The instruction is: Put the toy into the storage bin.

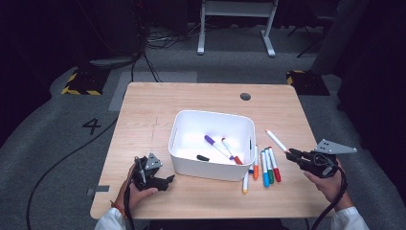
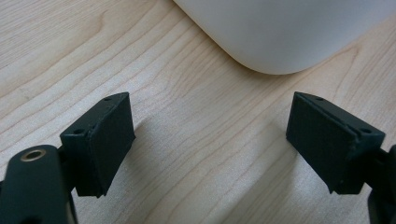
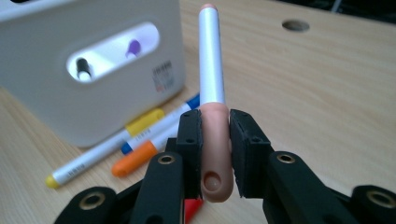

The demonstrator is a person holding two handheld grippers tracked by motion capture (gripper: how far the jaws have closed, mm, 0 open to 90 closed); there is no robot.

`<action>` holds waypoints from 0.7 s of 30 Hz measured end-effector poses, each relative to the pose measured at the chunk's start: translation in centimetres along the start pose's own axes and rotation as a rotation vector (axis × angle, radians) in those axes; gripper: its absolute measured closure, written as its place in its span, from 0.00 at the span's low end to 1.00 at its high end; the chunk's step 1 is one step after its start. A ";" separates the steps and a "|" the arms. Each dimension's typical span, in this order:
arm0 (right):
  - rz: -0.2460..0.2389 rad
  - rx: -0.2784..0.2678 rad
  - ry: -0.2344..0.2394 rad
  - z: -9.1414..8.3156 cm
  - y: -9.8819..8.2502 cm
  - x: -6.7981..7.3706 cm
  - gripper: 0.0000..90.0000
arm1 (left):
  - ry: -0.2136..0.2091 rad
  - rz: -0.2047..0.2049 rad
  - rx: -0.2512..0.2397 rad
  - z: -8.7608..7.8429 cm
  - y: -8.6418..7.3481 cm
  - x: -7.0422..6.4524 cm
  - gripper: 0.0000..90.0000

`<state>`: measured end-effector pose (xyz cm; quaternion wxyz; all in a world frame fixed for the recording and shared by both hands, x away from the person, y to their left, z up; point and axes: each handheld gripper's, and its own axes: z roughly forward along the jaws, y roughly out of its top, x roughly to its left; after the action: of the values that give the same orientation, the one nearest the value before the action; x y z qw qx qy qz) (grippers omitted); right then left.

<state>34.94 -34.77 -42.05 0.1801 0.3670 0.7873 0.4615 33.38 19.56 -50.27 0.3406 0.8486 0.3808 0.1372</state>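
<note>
A wooden table (image 1: pixel 143 115) seen from above, with a white bin (image 1: pixel 191 165) near its middle. All places below are given relative to the bin.

Inside the bin lie three markers: a purple-capped one (image 1: pixel 213 143), a red-capped one (image 1: pixel 231 151) just beside it, and a short black one (image 1: pixel 203 157) nearer the front wall.

On the table just right of the bin lies a row of markers, close together: orange (image 1: pixel 255 163), blue (image 1: pixel 265 168), green (image 1: pixel 269 166) and red (image 1: pixel 274 164). A yellow-capped marker (image 1: pixel 245 182) lies at the bin's front right corner.

The right gripper (image 1: pixel 292 154), held in a hand (image 1: pixel 330 184), is right of the bin, beyond the row. Its jaws are pinched on the peach-coloured cap of a white marker (image 3: pixel 211 60), which slants away from the gripper, lifted off the table. In the right gripper view the bin's side handle slot shows, with the black and purple caps visible through it, and yellow, blue and orange markers lie along the bin's foot.

The left gripper (image 1: pixel 167 179), held in the other hand (image 1: pixel 139 194), sits low at the bin's front left corner. In the left gripper view its jaws are spread wide with bare wood between them and the bin's rounded corner just ahead.
</note>
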 end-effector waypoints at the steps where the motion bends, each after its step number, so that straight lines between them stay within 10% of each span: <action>1: -0.011 -0.009 0.005 -0.1 0.4 0.1 0.84 | 0.000 0.000 0.000 0.0 0.0 0.0 0.17; 21: -0.224 -0.019 0.162 2.6 9.9 6.5 0.84 | 0.000 0.000 0.000 0.0 0.0 0.0 0.17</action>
<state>36.26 -25.37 -34.51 0.1696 0.2364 0.8311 0.4739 33.37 19.56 -50.27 0.3405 0.8485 0.3810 0.1372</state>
